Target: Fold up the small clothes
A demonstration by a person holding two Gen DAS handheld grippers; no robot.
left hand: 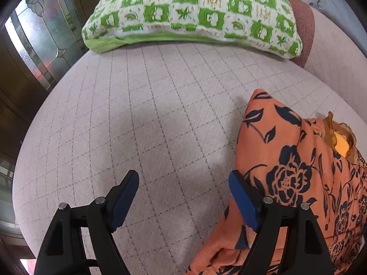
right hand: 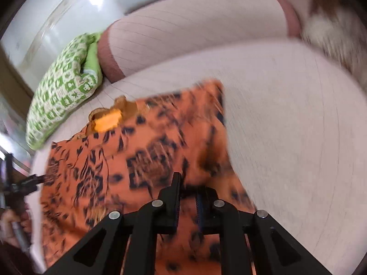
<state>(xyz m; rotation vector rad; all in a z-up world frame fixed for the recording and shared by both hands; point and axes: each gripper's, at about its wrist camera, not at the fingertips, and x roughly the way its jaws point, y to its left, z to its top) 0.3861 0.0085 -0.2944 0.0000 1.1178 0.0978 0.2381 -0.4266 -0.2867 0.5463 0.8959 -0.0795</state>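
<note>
An orange garment with a dark floral print (left hand: 291, 160) lies on the pale quilted couch seat (left hand: 149, 119). Its collar with a yellow lining (left hand: 341, 142) shows at the far side. In the left wrist view my left gripper (left hand: 183, 183) is open and empty, just left of the garment, its right finger against the cloth edge. In the blurred right wrist view the garment (right hand: 149, 151) fills the middle. My right gripper (right hand: 188, 190) is nearly closed, with a fold of the orange cloth between the fingers. The left gripper (right hand: 25, 183) shows at the left edge.
A green and white patterned pillow (left hand: 190, 13) lies at the far end of the seat; it also shows in the right wrist view (right hand: 62, 91). The couch backrest (right hand: 195, 39) rises behind. A wooden door with leaded glass (left hand: 39, 36) stands on the left.
</note>
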